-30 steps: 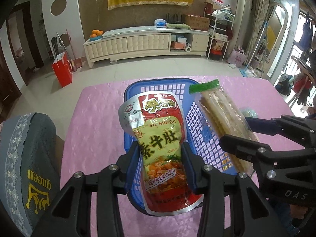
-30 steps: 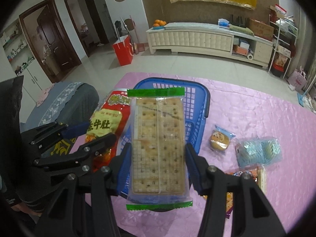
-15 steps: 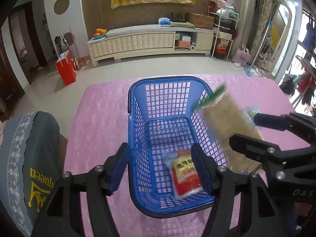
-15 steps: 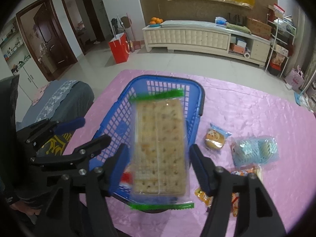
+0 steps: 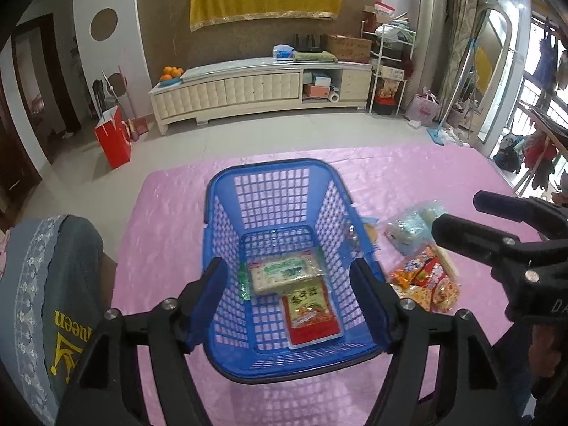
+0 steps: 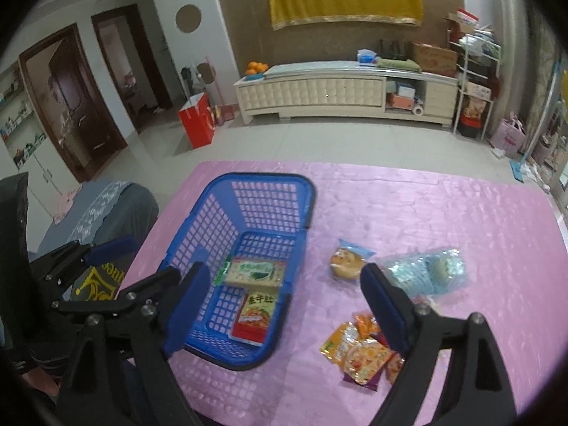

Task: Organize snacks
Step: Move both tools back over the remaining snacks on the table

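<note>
A blue plastic basket (image 5: 227, 213) (image 6: 216, 220) stands on the pink tablecloth. In it lie a cracker pack (image 5: 282, 275) (image 6: 255, 271) and a red-yellow snack pouch (image 5: 309, 314) (image 6: 255, 316). My left gripper (image 5: 293, 298) is open and empty above the basket's near end. My right gripper (image 6: 287, 305) is open and empty over the basket's right wall. On the cloth right of the basket lie a small bun pack (image 6: 346, 262), a pale blue packet (image 6: 429, 271) (image 5: 408, 227) and orange snack packs (image 6: 358, 349) (image 5: 426, 280).
The pink tablecloth (image 6: 426, 206) covers the table. A grey chair back with yellow lettering (image 5: 53, 284) stands at the table's left edge. A white TV cabinet (image 5: 248, 88) and a red bag (image 5: 113, 140) are far back on the floor.
Both grippers opened. The red-yellow pouch dropped from the left gripper and the cracker pack from the right into the basket. Both grippers have pulled back and up.
</note>
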Demonstrator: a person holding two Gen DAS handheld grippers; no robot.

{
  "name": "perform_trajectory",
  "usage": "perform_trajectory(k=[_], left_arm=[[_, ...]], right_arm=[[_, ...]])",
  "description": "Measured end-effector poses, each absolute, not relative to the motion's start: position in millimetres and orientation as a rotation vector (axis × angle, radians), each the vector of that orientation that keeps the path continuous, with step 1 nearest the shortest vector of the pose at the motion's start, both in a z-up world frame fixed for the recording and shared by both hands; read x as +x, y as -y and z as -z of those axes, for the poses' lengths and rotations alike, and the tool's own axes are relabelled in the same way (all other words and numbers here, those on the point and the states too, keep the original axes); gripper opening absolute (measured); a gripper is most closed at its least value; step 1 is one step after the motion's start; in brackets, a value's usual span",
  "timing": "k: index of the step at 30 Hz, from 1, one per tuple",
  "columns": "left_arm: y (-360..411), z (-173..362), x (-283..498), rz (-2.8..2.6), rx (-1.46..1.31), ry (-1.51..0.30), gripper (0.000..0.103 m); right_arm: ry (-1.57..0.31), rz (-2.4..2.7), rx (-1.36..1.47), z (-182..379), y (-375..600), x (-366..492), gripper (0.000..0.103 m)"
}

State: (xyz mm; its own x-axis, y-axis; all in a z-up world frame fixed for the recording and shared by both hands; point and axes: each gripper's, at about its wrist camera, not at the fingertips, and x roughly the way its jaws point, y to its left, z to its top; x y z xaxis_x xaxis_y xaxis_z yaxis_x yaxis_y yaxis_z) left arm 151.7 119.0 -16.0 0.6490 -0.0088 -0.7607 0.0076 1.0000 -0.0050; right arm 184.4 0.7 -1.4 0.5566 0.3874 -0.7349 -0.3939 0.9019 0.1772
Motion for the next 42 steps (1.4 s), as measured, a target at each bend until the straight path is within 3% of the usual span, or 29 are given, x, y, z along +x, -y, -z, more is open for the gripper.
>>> perform_trajectory(k=[18,42], left_arm=[[-15.4,19.9,160.8,0.082,0.089,-0.902,0.069],[76.4,95.5,181.8,0.149,0.129,-1.075,0.069]], right_arm=[[-0.854,-0.338,0.086,0.7,112.1,175.0,0.089],[-1.010,-0.237,0.189,82.6,209.1,179.5,0.089]])
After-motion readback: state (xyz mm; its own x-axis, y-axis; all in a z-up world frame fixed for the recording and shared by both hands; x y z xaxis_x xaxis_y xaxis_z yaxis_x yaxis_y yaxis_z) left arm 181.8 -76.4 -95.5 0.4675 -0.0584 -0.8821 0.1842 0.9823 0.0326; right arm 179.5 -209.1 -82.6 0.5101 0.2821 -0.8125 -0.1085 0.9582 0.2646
